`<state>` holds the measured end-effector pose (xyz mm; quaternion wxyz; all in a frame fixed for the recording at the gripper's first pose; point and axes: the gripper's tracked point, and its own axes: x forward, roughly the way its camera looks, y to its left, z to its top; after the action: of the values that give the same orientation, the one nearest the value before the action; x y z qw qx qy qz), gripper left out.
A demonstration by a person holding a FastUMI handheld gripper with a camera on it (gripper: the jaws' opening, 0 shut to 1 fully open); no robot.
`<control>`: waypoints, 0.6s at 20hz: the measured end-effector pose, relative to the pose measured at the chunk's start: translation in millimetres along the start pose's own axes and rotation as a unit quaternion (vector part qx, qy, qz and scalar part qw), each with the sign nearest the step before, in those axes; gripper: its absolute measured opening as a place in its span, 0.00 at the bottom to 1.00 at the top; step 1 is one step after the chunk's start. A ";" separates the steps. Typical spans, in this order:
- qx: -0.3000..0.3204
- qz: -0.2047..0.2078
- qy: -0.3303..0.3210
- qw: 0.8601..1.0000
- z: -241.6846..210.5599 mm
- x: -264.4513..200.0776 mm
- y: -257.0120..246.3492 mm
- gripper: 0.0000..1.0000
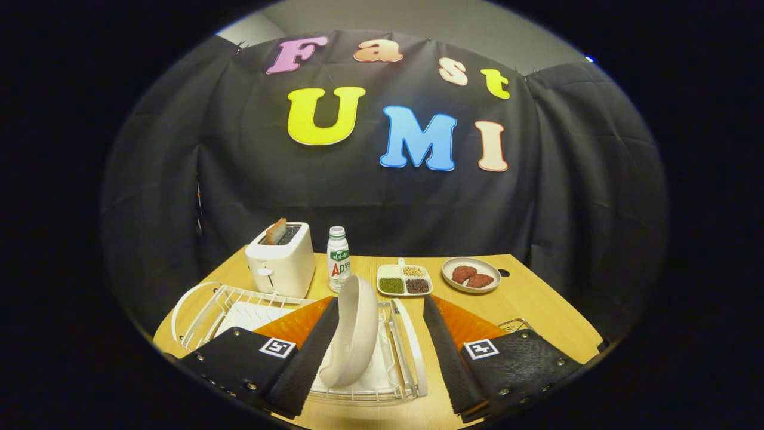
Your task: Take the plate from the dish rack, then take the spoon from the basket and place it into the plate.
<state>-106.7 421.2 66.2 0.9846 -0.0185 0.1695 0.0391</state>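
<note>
Gripper view:
- Gripper: fingers spread wide apart, nothing clamped.
- Left finger: close against the left side of the plate; contact not determinable.
- Right finger: well clear of the plate, a bare gap between.
- Plate: white, standing on edge, tilted, seated in the dish rack between the two fingers, nearer the left one.
- Dish rack: white wire frame on the wooden table, running under and to the left of the fingers, with a white liner beneath the plate.
- Basket: only a small piece of wire rim visible just beyond the right finger; contents hidden.
- Toaster: white, beyond the rack at the left, one slice of bread standing in a slot.
- Bottle: white with green cap, upright, just right of the toaster.
- Sectioned tray: white, beyond the plate, holding green, pale and dark grains in separate compartments.
- Round dish: just right of the tray, carrying two reddish-brown pieces.
</note>
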 end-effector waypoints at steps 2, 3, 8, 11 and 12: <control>-0.010 -0.018 0.027 0.999 -12.5 11.8 3.4 0.87; -0.016 -0.032 0.038 0.999 -18.7 20.8 1.6 0.80; -0.050 -0.041 0.070 0.995 -25.9 46.9 12.2 0.57; -0.082 -0.069 0.083 0.991 -28.4 52.2 8.4 0.27; -0.091 -0.078 0.088 0.989 -25.9 47.8 7.7 0.27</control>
<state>-71.1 431.0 25.6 0.9600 -0.1249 0.2493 -0.0244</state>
